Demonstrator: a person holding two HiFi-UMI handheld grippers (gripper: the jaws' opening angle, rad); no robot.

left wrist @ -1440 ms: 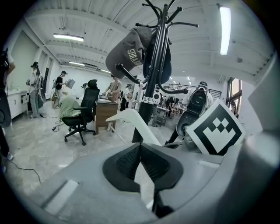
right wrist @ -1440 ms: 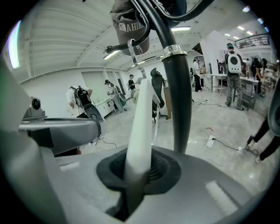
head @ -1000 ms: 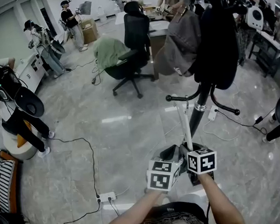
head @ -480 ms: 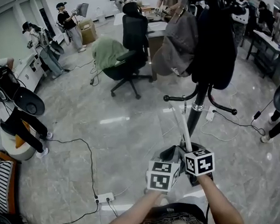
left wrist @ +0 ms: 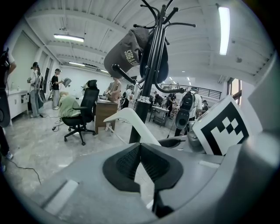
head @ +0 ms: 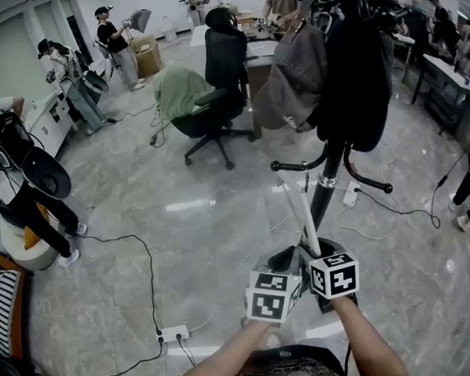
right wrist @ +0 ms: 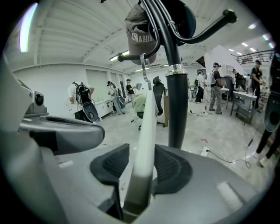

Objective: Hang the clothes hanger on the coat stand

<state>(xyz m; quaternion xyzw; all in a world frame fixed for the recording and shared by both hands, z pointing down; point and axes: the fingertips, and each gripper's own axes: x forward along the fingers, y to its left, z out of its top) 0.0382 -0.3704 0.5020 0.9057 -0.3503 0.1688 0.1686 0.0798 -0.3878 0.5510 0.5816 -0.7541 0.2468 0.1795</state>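
Observation:
The black coat stand (head: 327, 184) rises just ahead of me, with a grey cap (head: 291, 78) and a dark garment (head: 356, 72) hanging on its upper pegs. A white clothes hanger (head: 308, 217) stands nearly upright from my right gripper (head: 318, 255). Its metal hook (right wrist: 143, 65) is close beside the pole (right wrist: 175, 96), by a lower peg; I cannot tell if it rests on the peg. The right gripper (right wrist: 142, 151) is opening, with the hanger arm (right wrist: 146, 127) between the pads and a gap on the left side. My left gripper (left wrist: 139, 146) is shut beside it, and the hanger's other arm (left wrist: 129, 120) lies beyond its tips.
An office chair draped with a green garment (head: 201, 95) stands behind the stand, by a desk. A power strip (head: 176, 332) and cables lie on the marble floor to my left. Several people stand at the left wall and at the back.
Both grippers and the hanger keep their places under the stand. The whole view has drifted slightly, with the stand's lower peg a little further left.

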